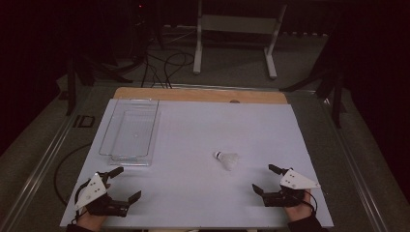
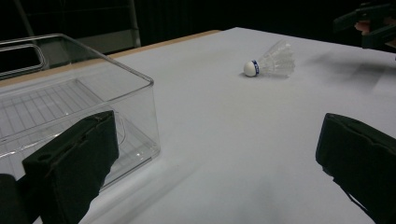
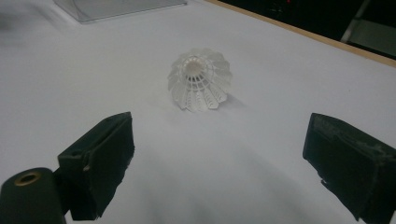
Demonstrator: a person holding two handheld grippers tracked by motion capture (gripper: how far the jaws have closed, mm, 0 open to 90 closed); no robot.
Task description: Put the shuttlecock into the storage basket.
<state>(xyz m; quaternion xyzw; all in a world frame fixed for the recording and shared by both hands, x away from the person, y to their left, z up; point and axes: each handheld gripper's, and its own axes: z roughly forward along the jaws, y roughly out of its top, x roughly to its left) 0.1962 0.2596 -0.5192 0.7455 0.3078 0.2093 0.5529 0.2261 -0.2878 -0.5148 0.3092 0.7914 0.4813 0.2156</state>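
My right claw (image 1: 265, 179) gaped empty, near the shuttlecock (image 1: 228, 159) on the counter (image 1: 193, 145). My left claw (image 1: 126, 182) spread wide beside the bin (image 1: 129, 131).

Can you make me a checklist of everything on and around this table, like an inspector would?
Surface: white table top with a wooden strip along the far edge, no marks seen.
Job's things: shuttlecock lying on its side; clear plastic bin at the left, nothing seen inside.
Clutter: nothing seen.
Grippers: left gripper open, near the bin; right gripper open, jaws pointing toward the shuttlecock.
Cables: black cables on the floor beyond the table.
Surroundings: dark room, white frame stand behind the table.
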